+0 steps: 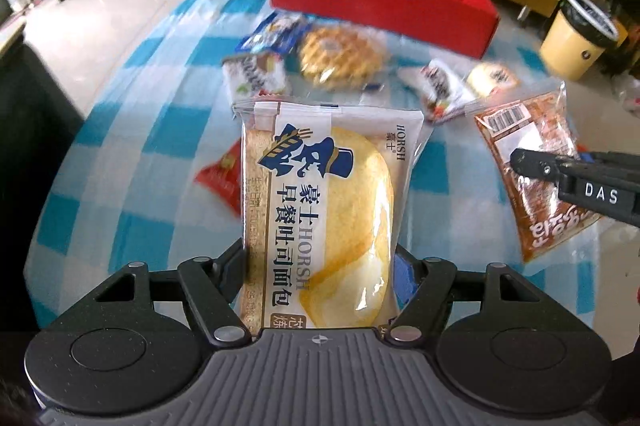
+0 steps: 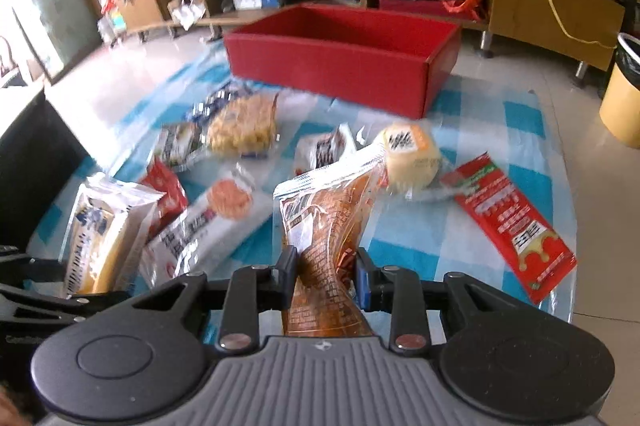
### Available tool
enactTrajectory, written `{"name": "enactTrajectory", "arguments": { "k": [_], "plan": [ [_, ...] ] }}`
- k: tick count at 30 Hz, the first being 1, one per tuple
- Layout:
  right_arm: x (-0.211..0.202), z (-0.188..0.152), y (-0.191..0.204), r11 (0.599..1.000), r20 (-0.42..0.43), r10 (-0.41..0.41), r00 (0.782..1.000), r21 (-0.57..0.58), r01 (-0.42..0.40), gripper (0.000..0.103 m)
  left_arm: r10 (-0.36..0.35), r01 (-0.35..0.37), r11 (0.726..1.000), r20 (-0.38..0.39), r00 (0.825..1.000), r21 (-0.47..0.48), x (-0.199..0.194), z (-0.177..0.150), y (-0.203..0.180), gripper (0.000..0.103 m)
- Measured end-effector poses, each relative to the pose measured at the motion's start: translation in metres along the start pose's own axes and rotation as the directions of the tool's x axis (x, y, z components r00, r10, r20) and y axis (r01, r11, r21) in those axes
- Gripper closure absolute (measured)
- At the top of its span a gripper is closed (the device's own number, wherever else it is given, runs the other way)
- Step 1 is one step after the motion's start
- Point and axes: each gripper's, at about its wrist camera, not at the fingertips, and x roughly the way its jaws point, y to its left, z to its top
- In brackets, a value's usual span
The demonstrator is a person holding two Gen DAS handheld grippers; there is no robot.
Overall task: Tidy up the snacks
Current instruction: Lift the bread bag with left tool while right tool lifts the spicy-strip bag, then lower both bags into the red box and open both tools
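Observation:
My left gripper (image 1: 320, 262) is shut on a white and gold packet of toast bread (image 1: 320, 202), lifted off the blue checked cloth (image 1: 132, 154). My right gripper (image 2: 325, 276) is shut on a brown snack pouch (image 2: 326, 226), squeezed narrow between the pads and raised above the cloth. The same pouch (image 1: 536, 186) shows at the right of the left wrist view, with the right gripper's fingers (image 1: 532, 164) on it. The bread packet (image 2: 100, 238) shows at the left of the right wrist view. An open red box (image 2: 340, 54) stands at the far end of the cloth.
Loose snacks lie between me and the box: a round waffle (image 1: 340, 56), a blue packet (image 1: 272, 34), small white packets (image 1: 256, 74), a round yellow cake (image 2: 412, 154), a long red packet (image 2: 516, 222). A yellow bin (image 1: 572, 42) stands on the floor at right, wooden shelves behind.

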Motion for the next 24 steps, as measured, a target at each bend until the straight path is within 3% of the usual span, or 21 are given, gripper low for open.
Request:
{"name": "enactTrajectory", "arguments": {
  "k": [14,24],
  "plan": [
    [0.012,0.056,-0.017,0.996,0.047,0.015,0.999,0.083,-0.019,0.075,-0.087,0.084,0.996,0.088,0.992,0.039,0.024,0.097,-0.018,0.027],
    [0.034,0.114,-0.035,0.995,0.092,-0.001,0.996,0.103,-0.009,0.075,-0.086,0.082,0.996,0.136,0.987,0.035,0.044,0.159,-0.03,0.027]
  ]
}}
